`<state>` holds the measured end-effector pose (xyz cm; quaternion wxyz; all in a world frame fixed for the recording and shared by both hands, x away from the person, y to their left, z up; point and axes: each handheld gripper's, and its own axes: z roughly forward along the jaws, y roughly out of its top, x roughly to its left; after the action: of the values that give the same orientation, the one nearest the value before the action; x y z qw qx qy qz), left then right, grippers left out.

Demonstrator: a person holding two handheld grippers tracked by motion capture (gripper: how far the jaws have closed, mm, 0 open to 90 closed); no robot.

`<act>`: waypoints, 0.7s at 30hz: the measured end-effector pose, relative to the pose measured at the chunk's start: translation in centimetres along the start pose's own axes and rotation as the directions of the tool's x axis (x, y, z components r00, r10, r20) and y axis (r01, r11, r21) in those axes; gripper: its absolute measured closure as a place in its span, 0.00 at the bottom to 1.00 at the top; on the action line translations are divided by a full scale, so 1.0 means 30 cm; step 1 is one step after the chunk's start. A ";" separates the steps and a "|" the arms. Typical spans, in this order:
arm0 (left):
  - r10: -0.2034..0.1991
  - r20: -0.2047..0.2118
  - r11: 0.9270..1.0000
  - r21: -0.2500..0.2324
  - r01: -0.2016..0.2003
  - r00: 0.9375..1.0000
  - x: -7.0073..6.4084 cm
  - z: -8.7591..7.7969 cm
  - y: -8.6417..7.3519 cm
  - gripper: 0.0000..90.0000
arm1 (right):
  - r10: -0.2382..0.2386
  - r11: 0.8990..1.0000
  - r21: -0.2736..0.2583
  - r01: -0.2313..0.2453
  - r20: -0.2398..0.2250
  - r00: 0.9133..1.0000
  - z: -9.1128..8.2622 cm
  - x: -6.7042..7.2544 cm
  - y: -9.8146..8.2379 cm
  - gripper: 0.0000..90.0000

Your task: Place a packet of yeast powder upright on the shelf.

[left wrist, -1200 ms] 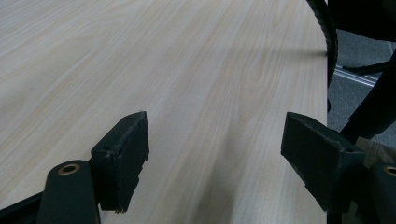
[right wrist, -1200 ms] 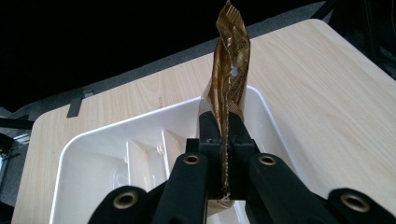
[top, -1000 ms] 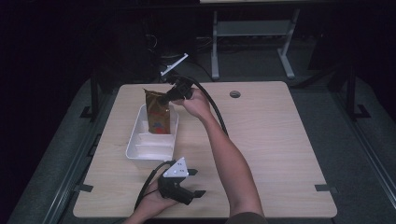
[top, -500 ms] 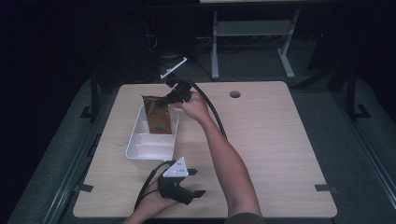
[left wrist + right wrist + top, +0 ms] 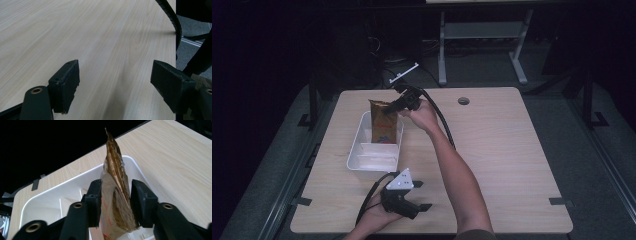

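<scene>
Standing in the ribbed white plastic tray (image 5: 362,150), the crinkled golden foil pouch (image 5: 116,202) sits between the right tongs (image 5: 115,195), just loosened.

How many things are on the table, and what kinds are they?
Shiny golden-brown foil snack bag: 1
White plastic divided tray: 1
Black hand-held gripper: 2, left and right
Total: 4

Overhead light falls evenly on the desk (image 5: 512,150), while we see the surroundings sink into near black. In the high view, soft shadows lie under the forearm. In the left gripper view, we note a faint shadow towards the desk's edge and blurred foreground; the pouch (image 5: 117,195) shows glossy glare.
</scene>
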<state>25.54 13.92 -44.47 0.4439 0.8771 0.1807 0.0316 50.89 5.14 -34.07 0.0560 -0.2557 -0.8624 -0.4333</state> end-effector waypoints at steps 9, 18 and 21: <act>-0.001 0.000 1.000 0.000 0.001 1.000 0.001 0.000 0.000 0.25 | 0.045 0.999 -0.031 -0.045 0.012 0.999 -0.022 -0.022 -0.019 0.55; 0.000 0.000 1.000 -0.001 0.000 1.000 0.001 0.000 0.001 0.25 | 0.066 0.997 -0.041 -0.066 0.002 0.998 -0.052 -0.035 -0.037 0.52; -0.003 0.000 1.000 -0.005 0.003 1.000 0.002 -0.001 0.002 0.24 | 0.072 0.996 -0.049 -0.072 0.001 0.997 -0.072 -0.038 -0.047 0.51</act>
<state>25.60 13.95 -44.41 0.4460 0.8757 0.1822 0.0314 50.91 2.34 -34.11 0.0642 -0.2885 -0.8418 -0.4517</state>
